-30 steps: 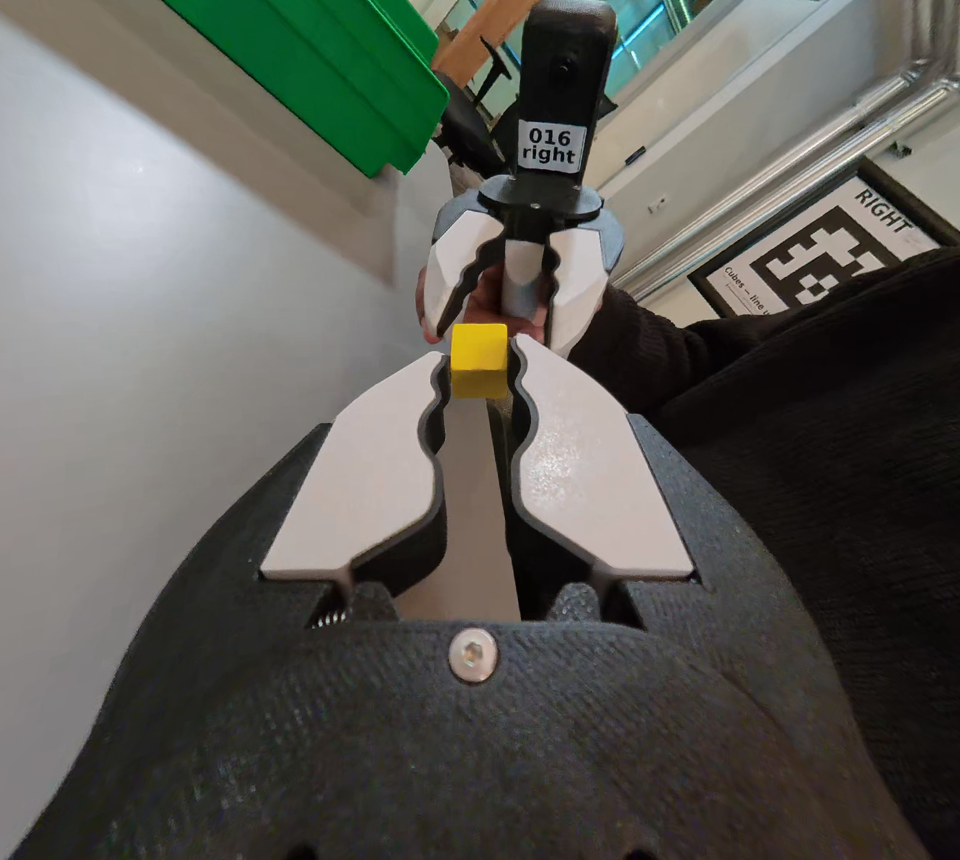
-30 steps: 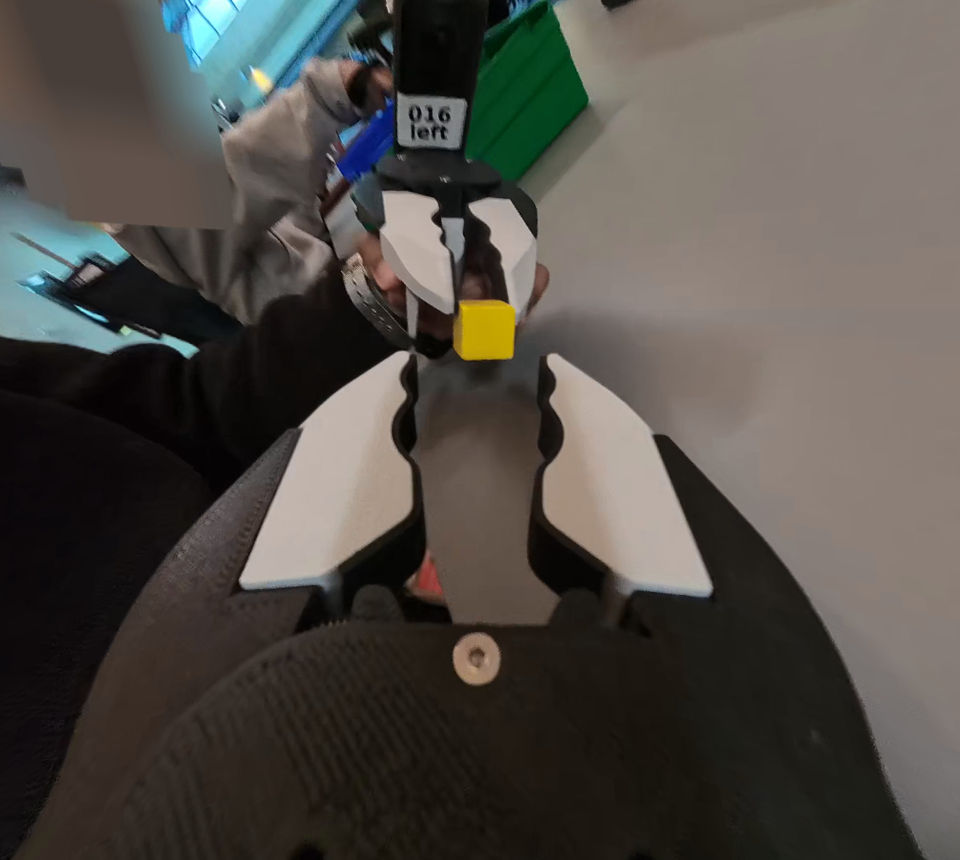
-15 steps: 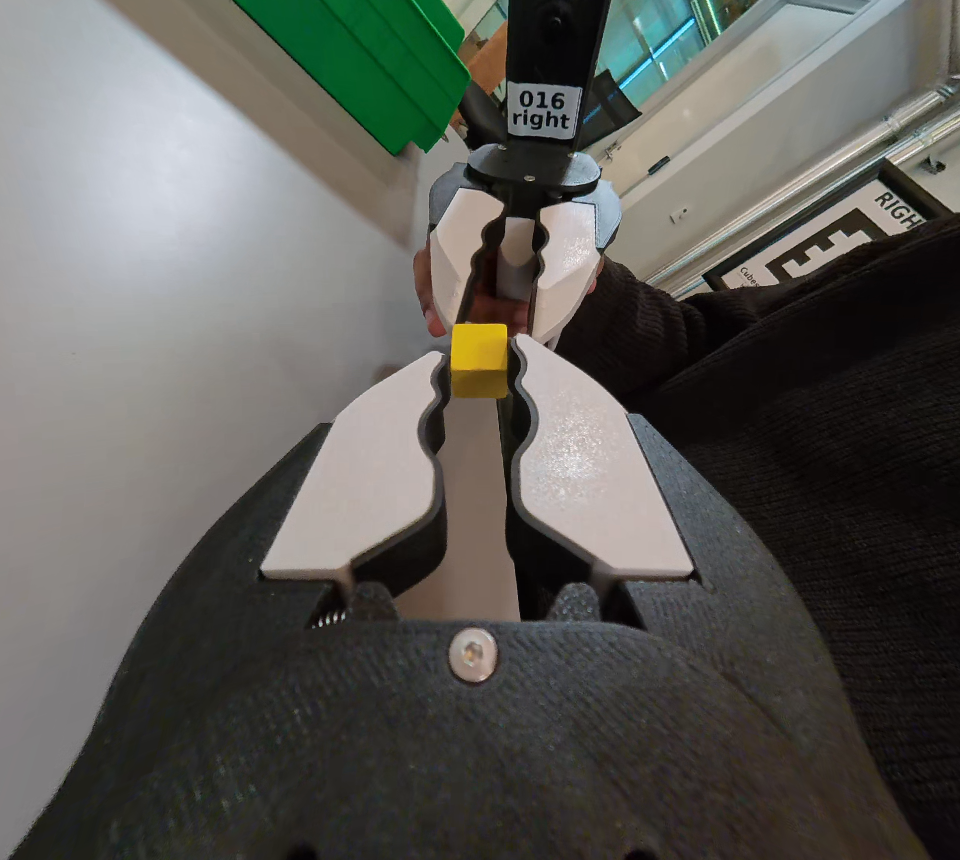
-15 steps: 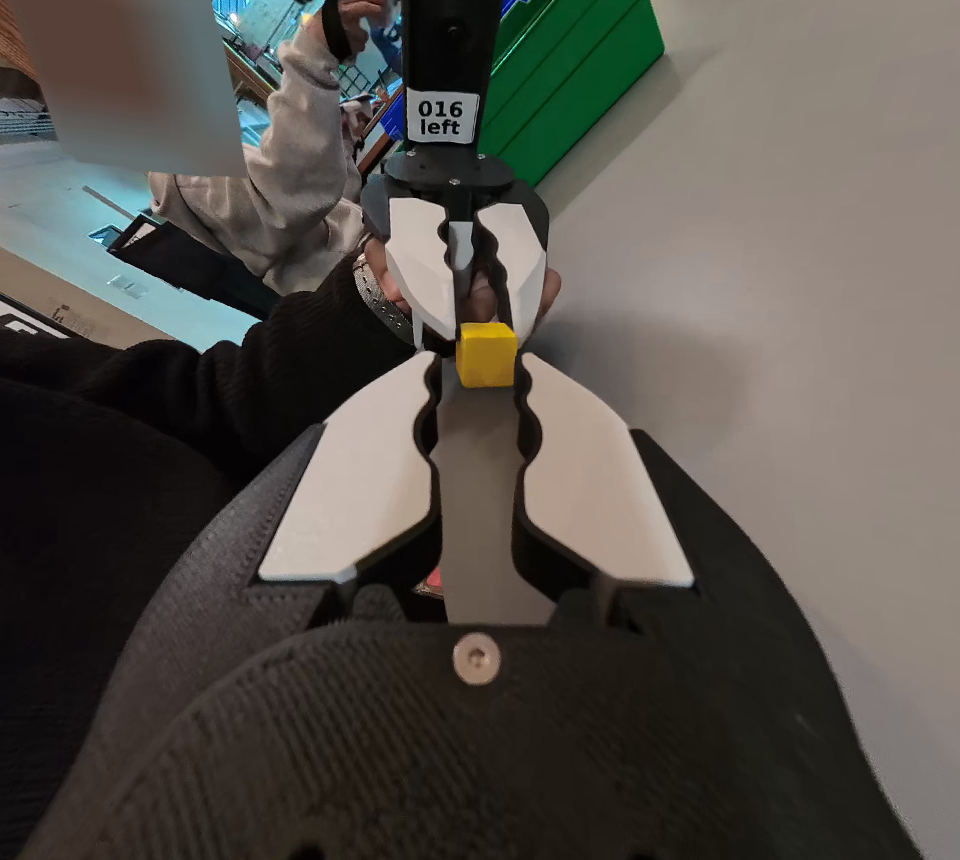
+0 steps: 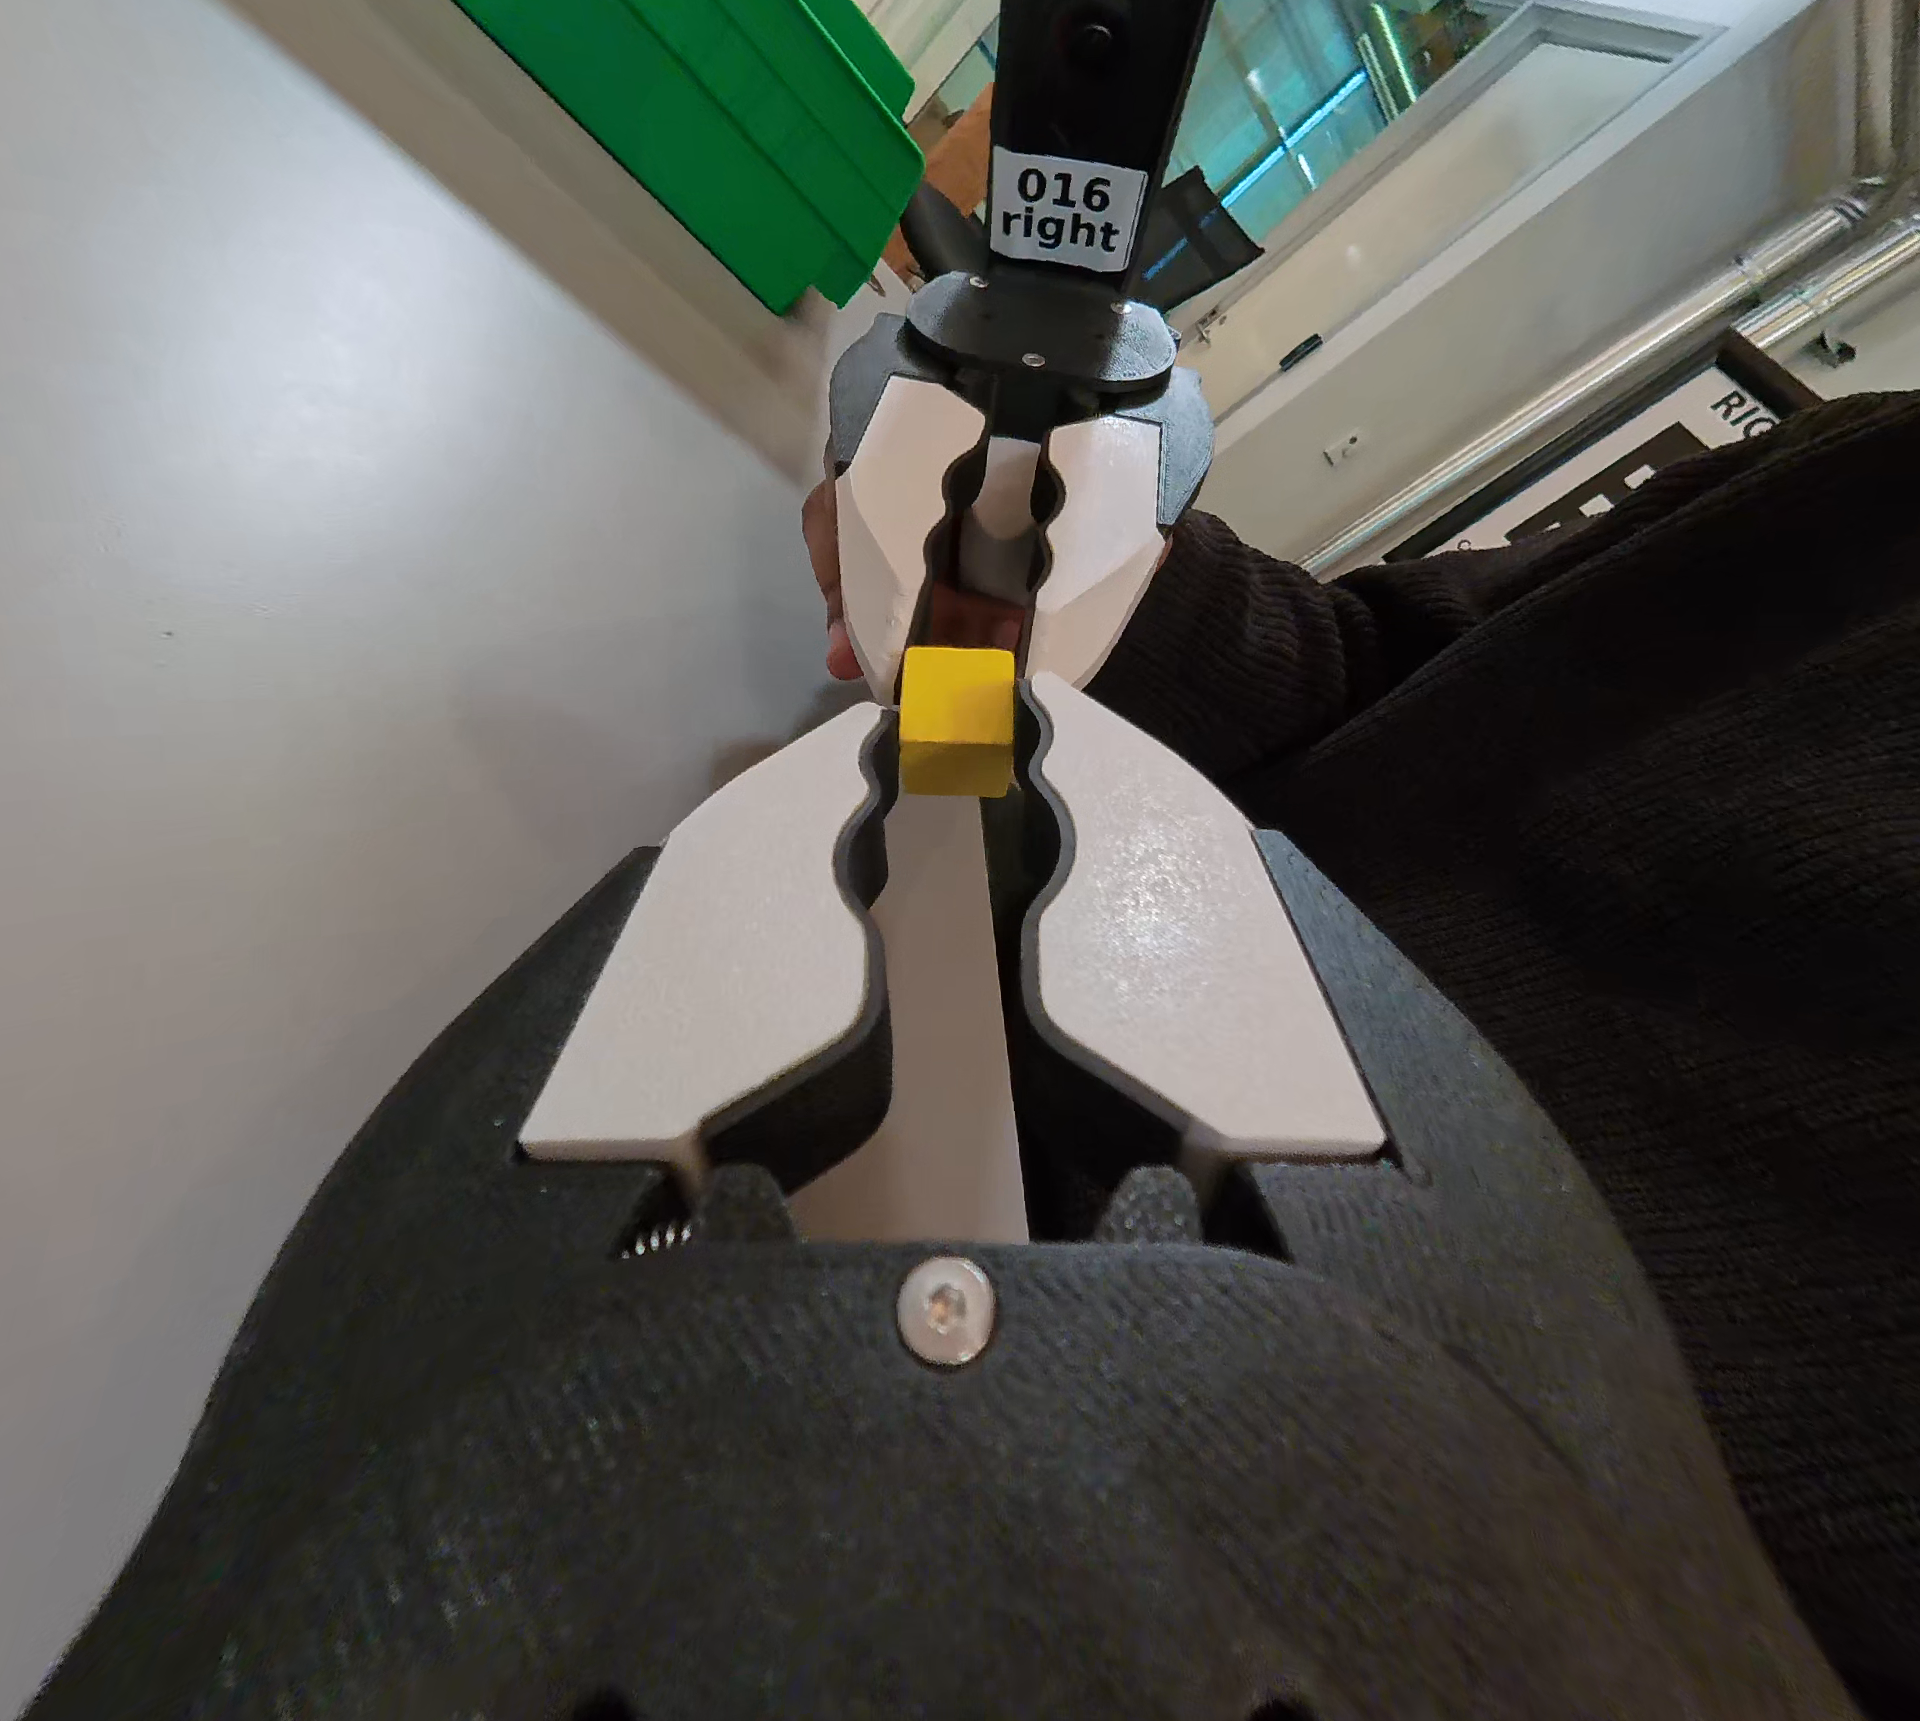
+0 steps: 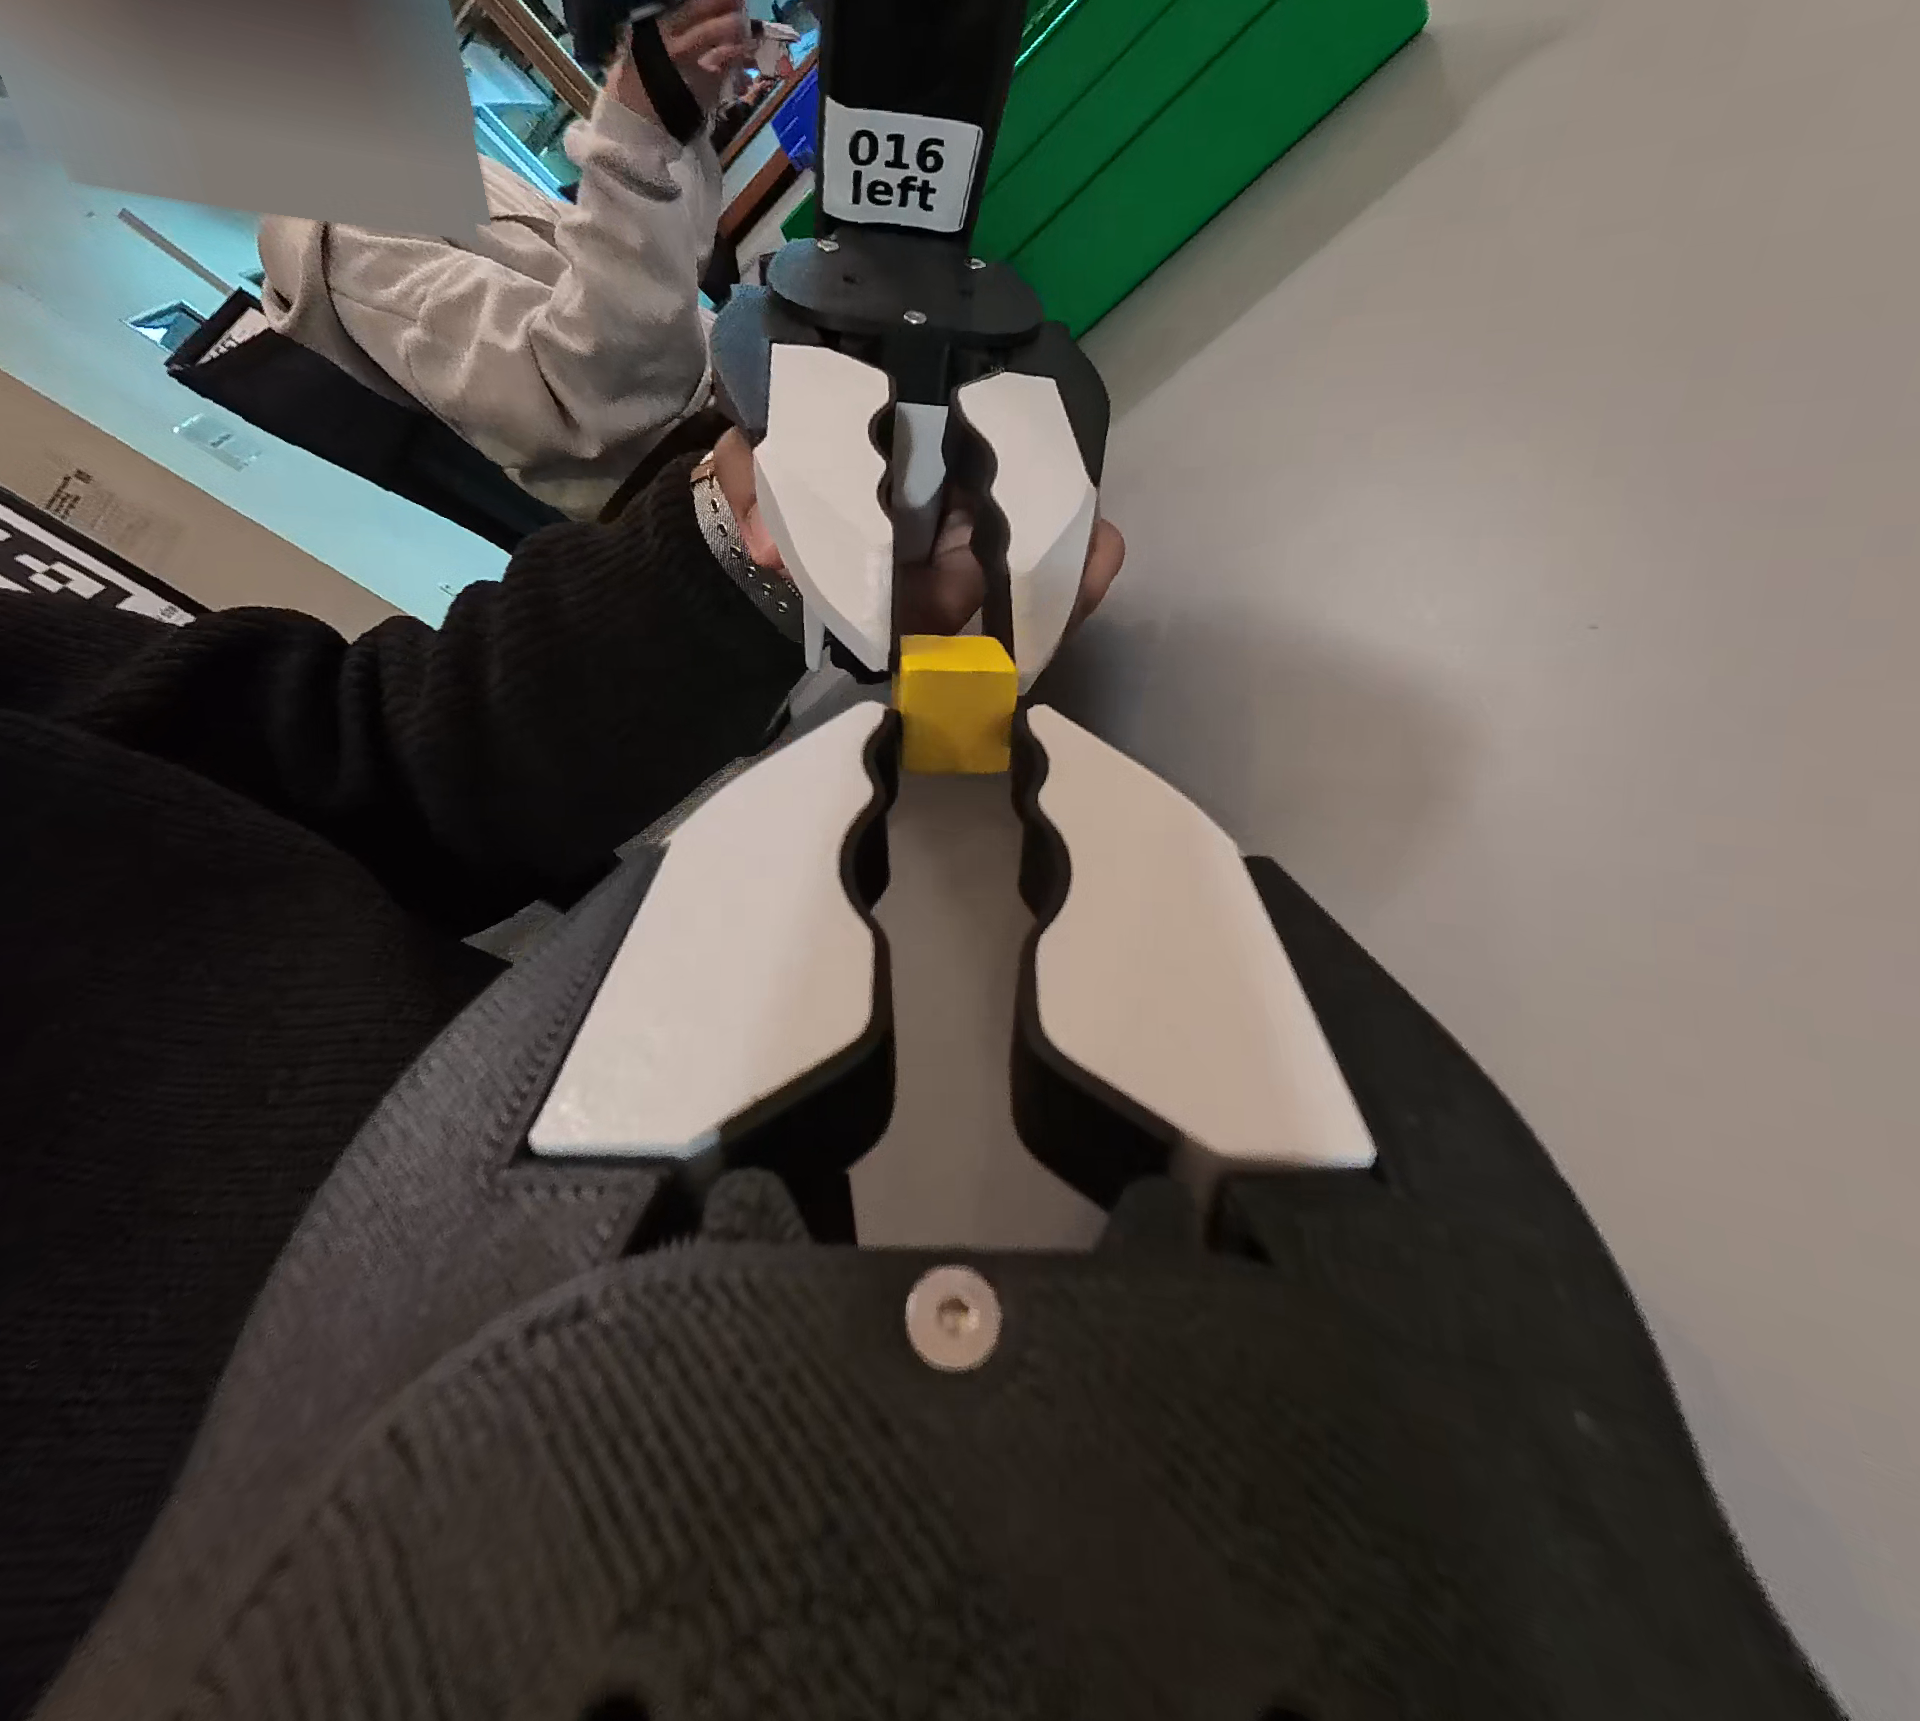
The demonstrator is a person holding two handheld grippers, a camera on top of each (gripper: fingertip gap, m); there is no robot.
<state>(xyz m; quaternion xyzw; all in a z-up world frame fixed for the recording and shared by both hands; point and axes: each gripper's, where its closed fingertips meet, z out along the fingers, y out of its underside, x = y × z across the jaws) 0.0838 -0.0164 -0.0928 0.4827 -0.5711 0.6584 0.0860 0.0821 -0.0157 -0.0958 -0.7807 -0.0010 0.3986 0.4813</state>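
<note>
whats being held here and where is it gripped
A yellow cube, pinched on opposite side faces at the fingertips of the left hand-held gripper. The right hand-held gripper also has its fingertips against the cube's sides.

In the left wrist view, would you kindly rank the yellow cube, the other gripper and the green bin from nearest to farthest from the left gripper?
1. Yellow cube: clamped between the left gripper fingertips.
2. Right gripper: directly ahead, facing it, tips at the cube's far side.
3. Green bin: upper left, on the grey table, well beyond both.
</note>
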